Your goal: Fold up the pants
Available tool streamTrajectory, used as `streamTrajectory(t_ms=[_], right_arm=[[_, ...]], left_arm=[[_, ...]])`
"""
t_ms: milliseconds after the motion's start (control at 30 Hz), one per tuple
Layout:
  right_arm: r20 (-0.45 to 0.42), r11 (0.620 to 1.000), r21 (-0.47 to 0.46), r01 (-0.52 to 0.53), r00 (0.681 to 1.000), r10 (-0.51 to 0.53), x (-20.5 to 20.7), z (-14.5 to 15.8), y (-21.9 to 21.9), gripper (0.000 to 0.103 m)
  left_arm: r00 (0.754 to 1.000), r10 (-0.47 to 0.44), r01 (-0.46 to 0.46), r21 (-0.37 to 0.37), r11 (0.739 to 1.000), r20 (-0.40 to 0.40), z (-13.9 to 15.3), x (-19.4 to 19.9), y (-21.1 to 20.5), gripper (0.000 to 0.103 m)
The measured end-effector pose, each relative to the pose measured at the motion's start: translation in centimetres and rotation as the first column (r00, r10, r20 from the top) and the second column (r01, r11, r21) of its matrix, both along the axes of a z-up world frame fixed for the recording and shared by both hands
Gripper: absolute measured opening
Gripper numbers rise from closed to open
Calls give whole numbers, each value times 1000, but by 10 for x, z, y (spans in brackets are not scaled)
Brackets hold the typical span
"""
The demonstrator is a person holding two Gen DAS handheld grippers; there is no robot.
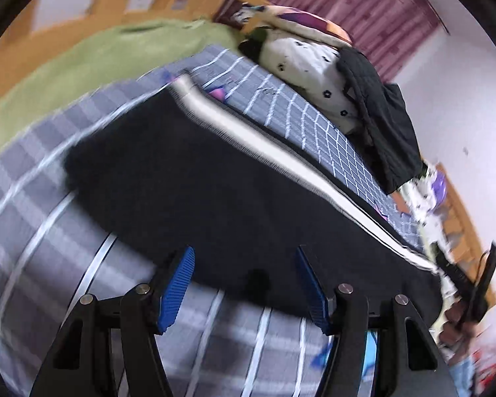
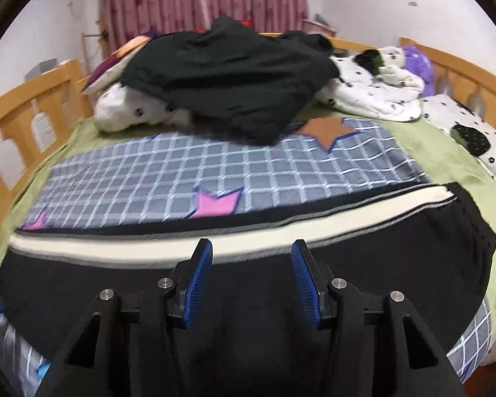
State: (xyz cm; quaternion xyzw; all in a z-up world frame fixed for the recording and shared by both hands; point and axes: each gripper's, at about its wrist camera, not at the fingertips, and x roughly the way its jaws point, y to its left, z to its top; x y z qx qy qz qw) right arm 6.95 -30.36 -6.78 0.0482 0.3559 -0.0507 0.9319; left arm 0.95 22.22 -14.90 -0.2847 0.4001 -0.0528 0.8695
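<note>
Right, biggest thing first: the bed point(image 2: 410, 152), green sheet under a grey checked blanket point(image 2: 168, 172), with a heap of dark clothes point(image 2: 228, 82) on the white spotted bedding point(image 2: 373, 96) up at twelve o'clock. The pants point(image 2: 363, 264) lie laid out long across my near edge, black, running from nine o'clock to three o'clock in the right wrist view, cream side stripe point(image 2: 115, 244) along the far edge.

From the left wrist view the same pants point(image 1: 188, 178) stretch from ten o'clock toward four, stripe point(image 1: 248, 139) on the far side; the picture is smeared, so I won't call fine detail.

My right gripper point(image 2: 252, 281) hovers over the black cloth, jaws apart, nothing between the blue pads. My left gripper point(image 1: 244, 287) sits at the near hem, jaws apart too, empty.

As I judge it, the step in hand is taking hold for a fold. To do it well I'd pinch both layers at matching points along one edge, lift evenly, and keep that stripe straight so the fold lands square. Uneven lift would likely drag a wrinkle.
</note>
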Motion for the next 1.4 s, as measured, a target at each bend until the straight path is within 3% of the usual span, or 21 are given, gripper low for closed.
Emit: streamTrajectory(t_ms=[133, 233, 300, 533, 667, 733, 767, 833, 900, 967, 1033, 1133, 1267, 1400], right_arm=[[-2, 999, -33, -31, 1000, 31, -26, -7, 21, 49], [-33, 997, -39, -74, 997, 72, -32, -10, 33, 49], [-17, 993, -93, -70, 997, 69, -35, -6, 40, 49], [2, 1000, -27, -17, 1000, 17, -44, -1, 22, 49], [-16, 1000, 14, 16, 1000, -15, -47, -6, 7, 49], [-14, 1000, -1, 22, 1000, -22, -49, -6, 1, 49], [-10, 999, -16, 29, 1000, -30, -52, -7, -2, 49], [-7, 999, -28, 38, 999, -38, -56, -8, -10, 49], [-6, 999, -17, 48, 999, -49, -60, -10, -21, 49], [-12, 998, 3, 60, 998, -60, -63, -12, -32, 49], [-11, 997, 31, 73, 997, -73, -67, -14, -45, 49], [-4, 995, 54, 89, 996, -89, -73, -18, -65, 49], [-18, 984, 155, 92, 996, -90, -76, -23, -93, 49], [19, 975, 183, 124, 991, -130, -87, -16, -118, 49]], left_arm=[[998, 59, -60, -19, 998, -36, -15, -9, 23, 59], [994, 95, -101, -113, 988, -56, -27, -3, 41, 54], [991, 117, -125, -153, 980, -61, -30, 4, 48, 52], [966, 245, -255, -161, 953, -82, -36, 36, 67, 43], [960, 266, -278, -157, 948, -91, -36, 44, 70, 38], [953, 287, -299, -137, 944, -97, -35, 47, 70, 28], [947, 304, -316, -121, 941, -106, -35, 48, 72, 16], [936, 334, -345, -99, 934, -106, -31, 49, 72, 13], [931, 360, -362, -24, 932, -56, -17, 47, 63, 10], [945, 326, -325, 194, 926, 26, 16, 53, 31, 10], [956, 276, -295, 346, 891, 104, 45, 56, -1, 10], [969, 159, -235, 497, 835, 191, 84, 61, -58, 10], [967, -63, -103, 600, 793, 248, 121, 66, -153, 10], [918, -304, 92, 610, 787, 253, 129, 56, -249, 10]])
